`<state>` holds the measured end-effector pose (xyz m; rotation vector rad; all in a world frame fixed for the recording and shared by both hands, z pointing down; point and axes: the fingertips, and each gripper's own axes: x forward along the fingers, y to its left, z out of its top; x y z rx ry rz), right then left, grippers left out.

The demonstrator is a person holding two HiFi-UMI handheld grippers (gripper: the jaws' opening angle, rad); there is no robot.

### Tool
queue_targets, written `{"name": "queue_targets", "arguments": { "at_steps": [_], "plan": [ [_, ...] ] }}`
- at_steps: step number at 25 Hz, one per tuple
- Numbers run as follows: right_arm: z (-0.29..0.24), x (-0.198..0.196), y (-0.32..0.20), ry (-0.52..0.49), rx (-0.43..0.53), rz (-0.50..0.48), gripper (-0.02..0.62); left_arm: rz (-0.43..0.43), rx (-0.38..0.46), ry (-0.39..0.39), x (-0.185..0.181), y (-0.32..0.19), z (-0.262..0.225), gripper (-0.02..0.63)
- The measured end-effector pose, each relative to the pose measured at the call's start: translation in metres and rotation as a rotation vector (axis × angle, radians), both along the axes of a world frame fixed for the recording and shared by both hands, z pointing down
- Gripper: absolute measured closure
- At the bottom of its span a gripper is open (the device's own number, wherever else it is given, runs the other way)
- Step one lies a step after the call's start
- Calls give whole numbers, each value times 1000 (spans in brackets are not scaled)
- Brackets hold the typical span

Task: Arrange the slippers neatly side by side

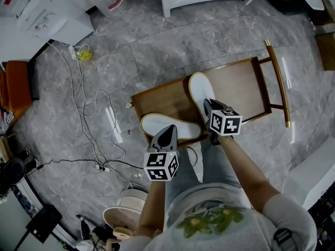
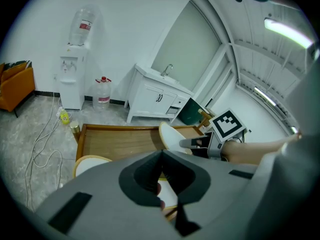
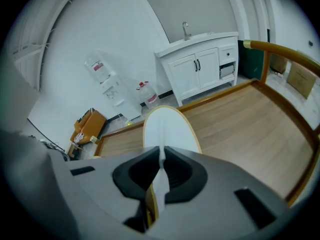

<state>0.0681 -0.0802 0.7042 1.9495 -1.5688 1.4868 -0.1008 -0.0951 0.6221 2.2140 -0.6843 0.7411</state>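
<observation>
Evidently unfinished. Right gripper (image 1: 208,104) fingers are clenched on the far slipper (image 1: 198,88), which lies lengthwise on the wooden tray (image 1: 246,90). Left gripper (image 1: 168,130) fingers clamp the near slipper (image 1: 156,124), crosswise at the near-left corner. Pair not yet parallel.

Wooden tray (image 1: 246,88) on marble floor (image 1: 157,46); left slipper (image 1: 157,123), right slipper (image 1: 199,88) atop.
</observation>
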Motion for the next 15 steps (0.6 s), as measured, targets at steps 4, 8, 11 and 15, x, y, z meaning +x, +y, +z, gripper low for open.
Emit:
{"name": "queue_targets", "arguments": {
  "at_steps": [4, 8, 11, 15],
  "plan": [
    [5, 7, 8, 10, -5, 38, 569, 10, -1, 0, 4, 5, 3, 592],
    [7, 9, 8, 11, 3, 31, 569, 15, -4, -8, 7, 9, 6, 592],
    [7, 7, 6, 18, 7, 8, 569, 12, -8, -11, 5, 11, 6, 592],
    [9, 5, 7, 23, 9, -8, 565, 15, -12, -17, 4, 16, 7, 591]
  ]
}}
